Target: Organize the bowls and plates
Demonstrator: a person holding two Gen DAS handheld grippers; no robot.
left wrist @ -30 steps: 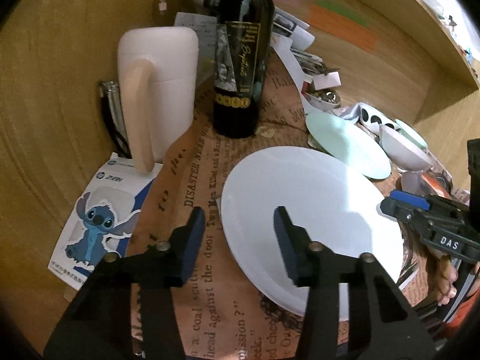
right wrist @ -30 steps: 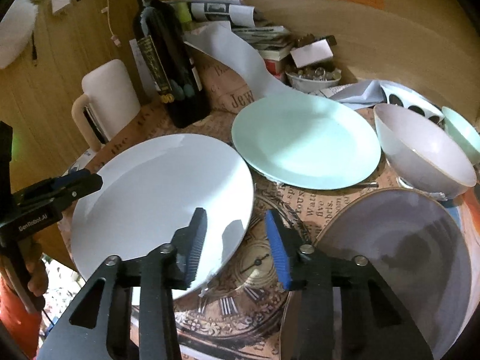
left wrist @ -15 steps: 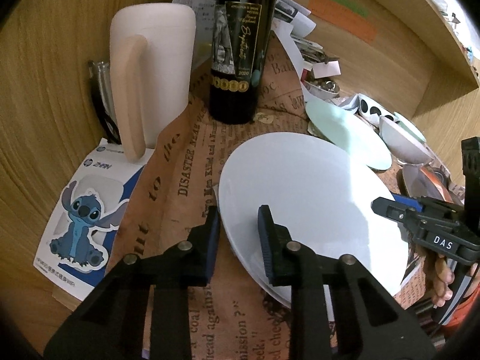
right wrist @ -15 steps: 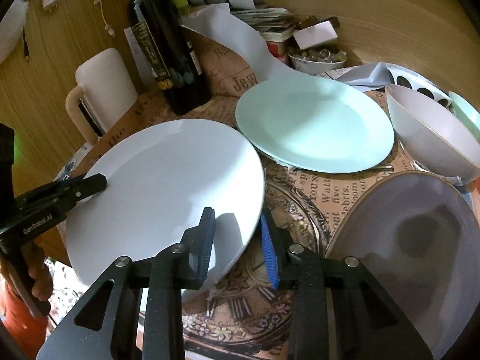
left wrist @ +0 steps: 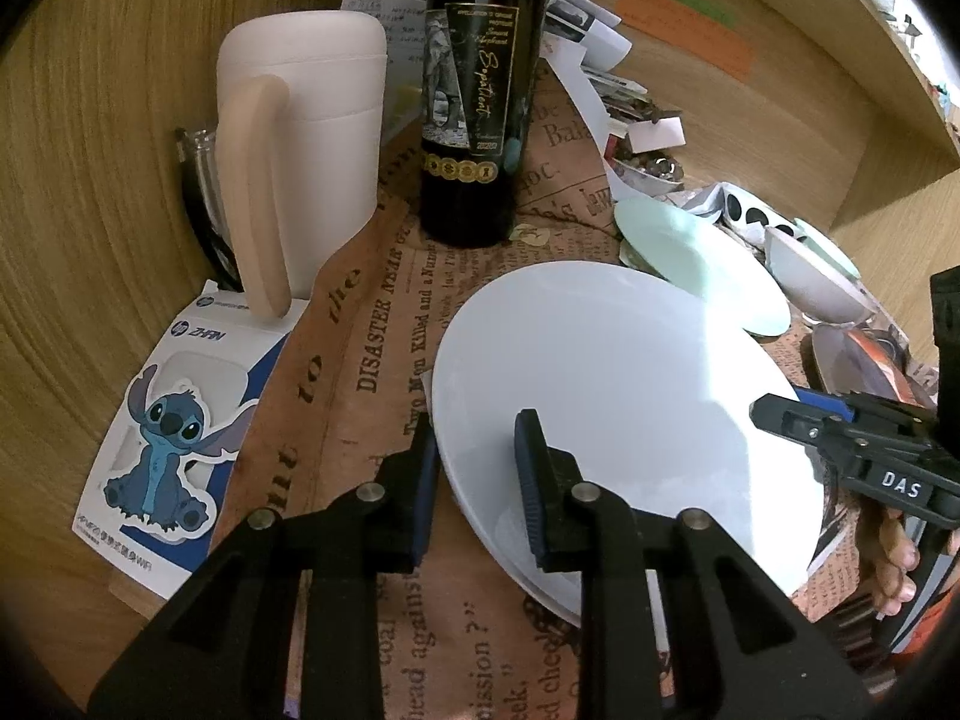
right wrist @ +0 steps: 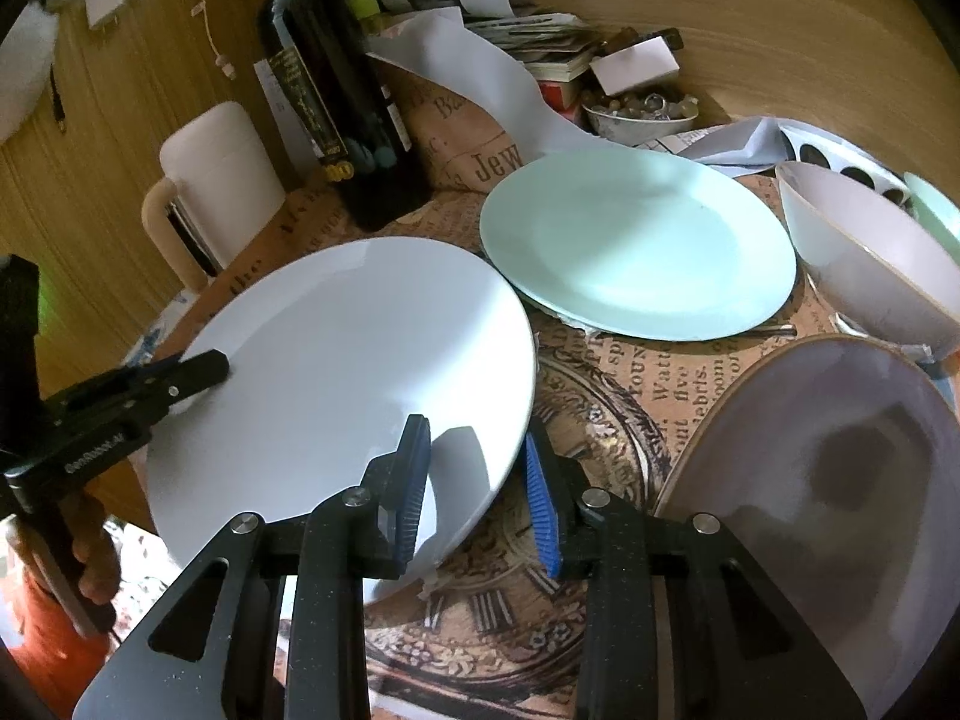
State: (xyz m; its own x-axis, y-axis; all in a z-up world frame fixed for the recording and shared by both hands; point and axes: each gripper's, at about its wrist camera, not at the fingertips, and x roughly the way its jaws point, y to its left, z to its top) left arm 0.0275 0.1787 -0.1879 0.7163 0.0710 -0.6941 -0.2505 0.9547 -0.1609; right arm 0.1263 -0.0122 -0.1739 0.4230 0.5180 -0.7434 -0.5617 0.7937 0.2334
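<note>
A large white plate (left wrist: pixel 606 396) is gripped at opposite rims by both grippers and tilts above the newspaper-print cloth. My left gripper (left wrist: pixel 477 480) is shut on its left rim. My right gripper (right wrist: pixel 477 492) is shut on its right rim (right wrist: pixel 480 456). The white plate shows whole in the right wrist view (right wrist: pixel 348 372). A mint plate (right wrist: pixel 636 252) lies flat behind it. A white bowl (right wrist: pixel 870 252) stands to the right, with a mint bowl (right wrist: pixel 936 210) behind it. A greyish plate (right wrist: pixel 828 480) lies at the near right.
A dark wine bottle (left wrist: pixel 480 90) and a white pitcher (left wrist: pixel 300 144) stand at the back left. A Stitch sticker card (left wrist: pixel 174 426) lies on the wooden table. Papers and a small dish of trinkets (right wrist: pixel 642 114) crowd the back, by wooden walls.
Both grippers have closed from open onto the white plate's rims. The plate's right side has since risen and it now tilts.
</note>
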